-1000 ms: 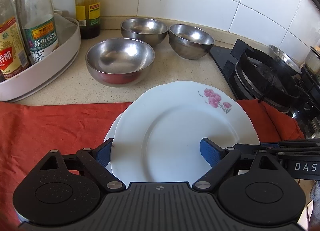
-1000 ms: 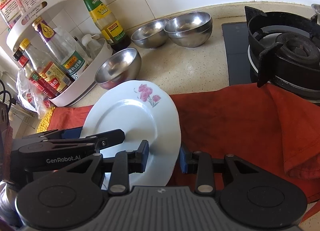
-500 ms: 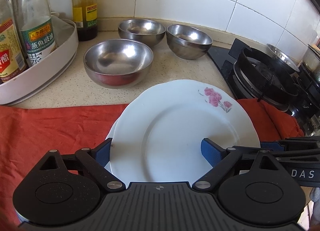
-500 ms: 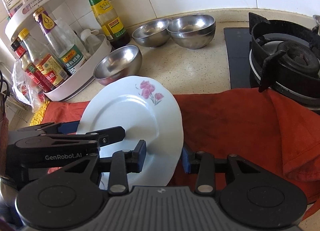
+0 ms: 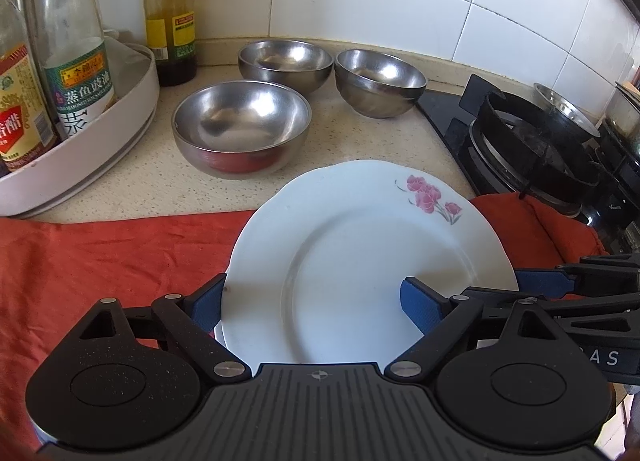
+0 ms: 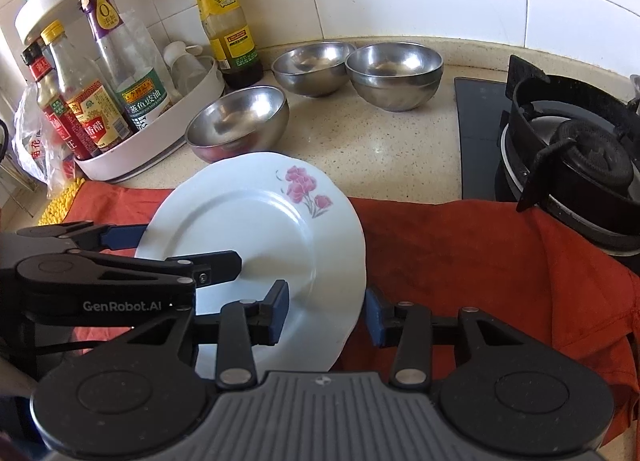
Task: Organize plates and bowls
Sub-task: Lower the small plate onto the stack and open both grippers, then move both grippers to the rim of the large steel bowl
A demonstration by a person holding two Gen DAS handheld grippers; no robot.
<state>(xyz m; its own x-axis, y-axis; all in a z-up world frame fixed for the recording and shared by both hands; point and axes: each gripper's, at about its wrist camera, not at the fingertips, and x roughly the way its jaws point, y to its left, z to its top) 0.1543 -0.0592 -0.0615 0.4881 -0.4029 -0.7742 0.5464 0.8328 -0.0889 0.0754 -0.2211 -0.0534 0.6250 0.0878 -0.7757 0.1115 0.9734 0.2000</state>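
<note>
A white plate with pink flowers [image 5: 360, 253] lies on top of a second plate, whose rim just shows at the lower left, on the red cloth [image 5: 100, 261]. My left gripper [image 5: 312, 301] is open, its fingers astride the plates' near edge. My right gripper [image 6: 324, 313] is open, one finger over the plate [image 6: 260, 229] and one beyond its right rim. Three steel bowls stand behind: the nearest [image 5: 242, 127], one at the back [image 5: 286, 63], one to its right [image 5: 380, 81].
A white turntable rack [image 5: 80, 149] with sauce bottles stands at the left; a dark bottle [image 5: 170, 17] stands by the tiled wall. A gas stove [image 5: 540, 149] with a black pan support is at the right. The cloth reaches the stove's edge.
Both gripper views have drifted slightly; the plates stay where they were on the cloth. The right gripper's fingers have spread a little wider around the plate's rim.
</note>
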